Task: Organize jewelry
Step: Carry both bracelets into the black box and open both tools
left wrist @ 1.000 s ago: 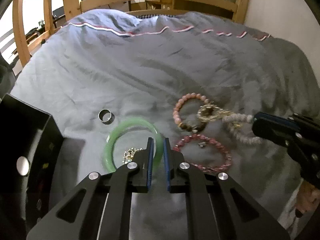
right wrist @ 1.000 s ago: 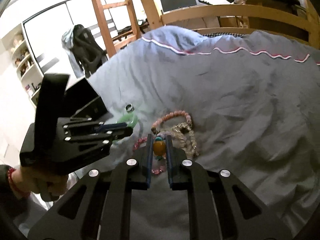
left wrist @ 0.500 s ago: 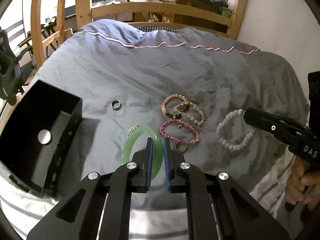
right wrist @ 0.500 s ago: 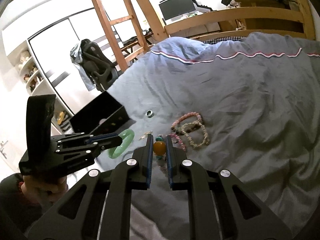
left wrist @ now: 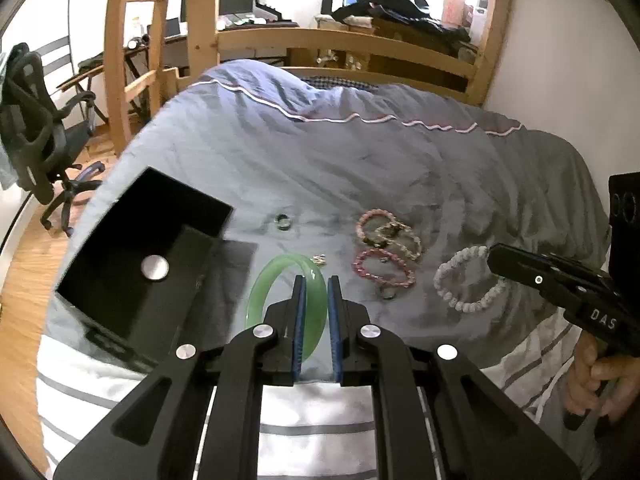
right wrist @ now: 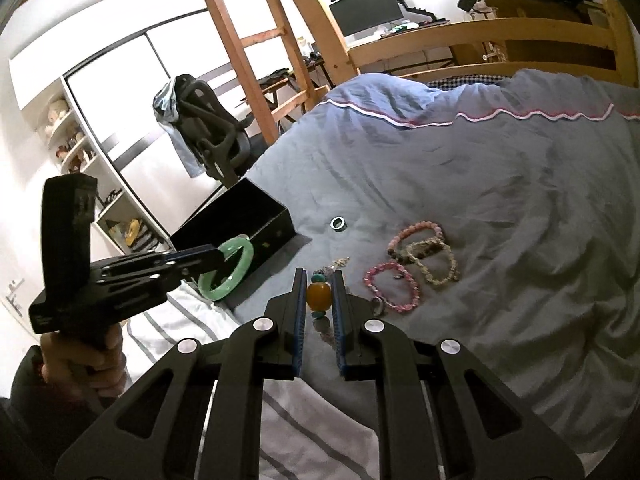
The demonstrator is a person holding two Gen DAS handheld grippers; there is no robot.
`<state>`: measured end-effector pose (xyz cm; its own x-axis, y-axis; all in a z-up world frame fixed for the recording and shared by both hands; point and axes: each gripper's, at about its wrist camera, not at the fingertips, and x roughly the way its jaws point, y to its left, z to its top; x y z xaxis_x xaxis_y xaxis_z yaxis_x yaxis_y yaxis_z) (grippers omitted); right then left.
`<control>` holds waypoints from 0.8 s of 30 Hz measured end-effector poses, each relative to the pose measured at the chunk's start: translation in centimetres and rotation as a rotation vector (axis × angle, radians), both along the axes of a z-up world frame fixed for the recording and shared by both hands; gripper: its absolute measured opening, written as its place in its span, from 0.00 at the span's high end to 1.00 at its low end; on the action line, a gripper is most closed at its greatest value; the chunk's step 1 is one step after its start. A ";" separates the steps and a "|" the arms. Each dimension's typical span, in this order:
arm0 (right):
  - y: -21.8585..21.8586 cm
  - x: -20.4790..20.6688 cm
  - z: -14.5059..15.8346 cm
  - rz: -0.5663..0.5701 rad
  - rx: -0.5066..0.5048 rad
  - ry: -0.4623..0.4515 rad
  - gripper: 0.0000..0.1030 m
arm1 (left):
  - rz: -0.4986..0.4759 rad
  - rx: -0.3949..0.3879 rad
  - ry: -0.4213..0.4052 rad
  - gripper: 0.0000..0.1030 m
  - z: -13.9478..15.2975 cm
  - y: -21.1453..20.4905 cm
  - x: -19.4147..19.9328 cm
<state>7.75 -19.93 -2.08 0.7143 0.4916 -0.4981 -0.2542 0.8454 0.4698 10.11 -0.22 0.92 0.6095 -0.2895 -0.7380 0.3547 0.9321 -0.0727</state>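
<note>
My left gripper (left wrist: 316, 280) is shut on a green jade bangle (left wrist: 272, 292) and holds it lifted above the bed, right of an open black box (left wrist: 132, 256). The bangle also shows in the right wrist view (right wrist: 230, 268), in front of the box (right wrist: 240, 220). My right gripper (right wrist: 319, 276) is shut on a white bead bracelet with an amber bead (right wrist: 319, 295); the bracelet hangs from it in the left wrist view (left wrist: 460, 276). Pink bead bracelets (left wrist: 380, 268), a beige one (left wrist: 400, 236) and a silver ring (left wrist: 283, 222) lie on the grey duvet.
A small metal trinket (left wrist: 319, 259) lies near the bangle. The bed has a wooden frame (left wrist: 340, 40) and a ladder (right wrist: 248, 48). An office chair (left wrist: 36, 148) stands left of the bed. A striped sheet (left wrist: 312, 432) covers the near edge.
Both grippers have lifted and pulled back from the jewelry pile. The green bangle and the white bracelet have come up off the duvet with them.
</note>
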 end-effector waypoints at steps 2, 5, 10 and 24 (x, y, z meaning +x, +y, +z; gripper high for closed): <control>1.1 0.4 0.5 0.010 -0.027 -0.002 0.87 | 0.021 0.005 -0.009 0.90 0.3 1.0 0.2; 3.0 1.2 1.4 0.033 -0.076 -0.011 0.87 | 0.053 0.007 -0.029 0.90 0.8 2.7 0.7; 6.0 2.7 2.7 0.072 -0.131 -0.024 0.87 | 0.101 -0.005 -0.040 0.90 1.1 5.7 1.6; 15.0 8.5 3.9 0.157 -0.155 -0.027 0.88 | 0.220 -0.098 0.031 0.89 -0.8 12.3 4.2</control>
<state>16.29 -4.95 1.84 0.6489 0.5170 -0.5583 -0.3989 0.8559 0.3290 14.32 12.10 0.17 0.6431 -0.2239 -0.7323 0.1403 0.9746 -0.1748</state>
